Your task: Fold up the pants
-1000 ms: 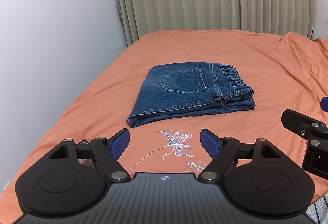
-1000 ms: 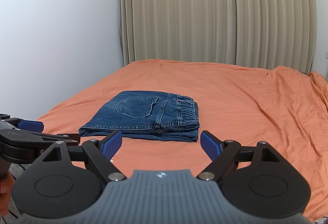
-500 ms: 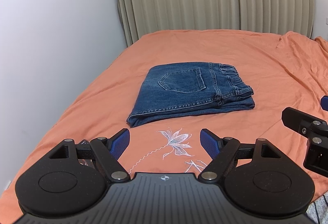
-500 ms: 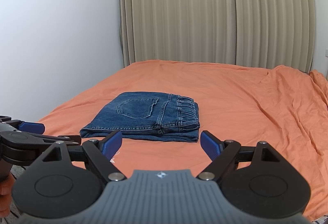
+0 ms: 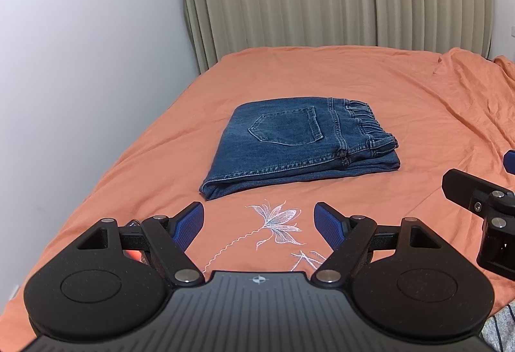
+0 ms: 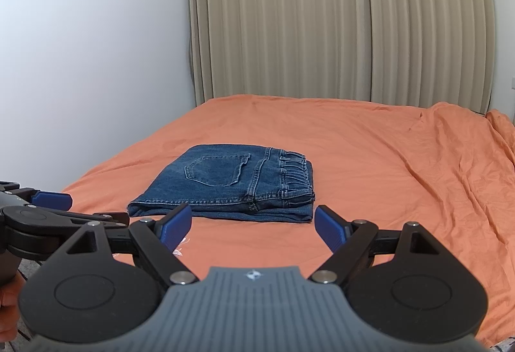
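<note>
- Lying on the orange bed sheet (image 5: 370, 84) are the blue jeans (image 5: 299, 142), folded into a neat, thick pile.
- They sit near the middle of the bed, a bit toward the side by the white wall (image 5: 80, 46).
- On top you can see a back pocket (image 5: 286, 126) with light stitching around it.
- The stretchy waistband (image 5: 367, 123) with its belt loops is bunched up on the right side of the pile.
- The folded edge nearest the cameras shows a few layers of cloth stacked on each other, and the left corner looks rounded and soft.
- The denim is dark blue with lighter, faded spots.
- The left gripper (image 5: 259, 223) is wide open, with its blue pads spread apart and nothing between them. It hangs over the sheet, near the pile but not touching it.
- Under it, a white flower drawing (image 5: 276, 223) is sewn into the sheet.
- The right gripper (image 6: 254, 224) is wide open too and holds nothing. It is near the front edge of the jeans without touching them.
- Each gripper shows up at the edge of the other one's view.
- Tan curtains (image 6: 338, 20) hang behind the bed.
- The sheet is wrinkly on the right side.
</note>
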A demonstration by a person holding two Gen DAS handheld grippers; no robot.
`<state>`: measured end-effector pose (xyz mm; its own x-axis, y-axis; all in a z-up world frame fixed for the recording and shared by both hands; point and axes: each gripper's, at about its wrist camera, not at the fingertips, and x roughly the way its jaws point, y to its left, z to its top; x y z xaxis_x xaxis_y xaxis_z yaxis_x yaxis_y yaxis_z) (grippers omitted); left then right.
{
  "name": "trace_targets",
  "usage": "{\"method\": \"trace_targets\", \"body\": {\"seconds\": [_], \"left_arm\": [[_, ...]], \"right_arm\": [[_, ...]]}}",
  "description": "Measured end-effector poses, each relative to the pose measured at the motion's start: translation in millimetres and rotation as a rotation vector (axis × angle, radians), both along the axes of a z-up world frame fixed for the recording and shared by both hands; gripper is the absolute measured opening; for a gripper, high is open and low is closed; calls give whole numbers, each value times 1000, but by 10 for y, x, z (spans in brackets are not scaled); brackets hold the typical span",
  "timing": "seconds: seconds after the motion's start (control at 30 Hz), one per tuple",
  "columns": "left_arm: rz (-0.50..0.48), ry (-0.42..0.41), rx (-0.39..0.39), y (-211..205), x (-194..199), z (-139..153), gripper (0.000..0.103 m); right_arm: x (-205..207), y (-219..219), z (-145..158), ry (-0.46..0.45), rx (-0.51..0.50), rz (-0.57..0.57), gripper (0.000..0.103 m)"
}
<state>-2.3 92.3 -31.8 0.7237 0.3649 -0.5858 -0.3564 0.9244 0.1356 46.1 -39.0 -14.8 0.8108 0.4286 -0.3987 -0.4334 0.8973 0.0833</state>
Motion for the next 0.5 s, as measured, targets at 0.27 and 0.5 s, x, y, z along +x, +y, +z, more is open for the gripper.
{"method": "trace_targets", "body": {"seconds": [0.27, 0.5], "left_arm": [[-8, -9, 6, -13, -7, 10, 91], [-14, -8, 9, -23, -9, 21, 91]], "right_arm": [[5, 8, 22, 12, -10, -2, 80], [4, 16, 25, 18, -8, -7, 80]]}}
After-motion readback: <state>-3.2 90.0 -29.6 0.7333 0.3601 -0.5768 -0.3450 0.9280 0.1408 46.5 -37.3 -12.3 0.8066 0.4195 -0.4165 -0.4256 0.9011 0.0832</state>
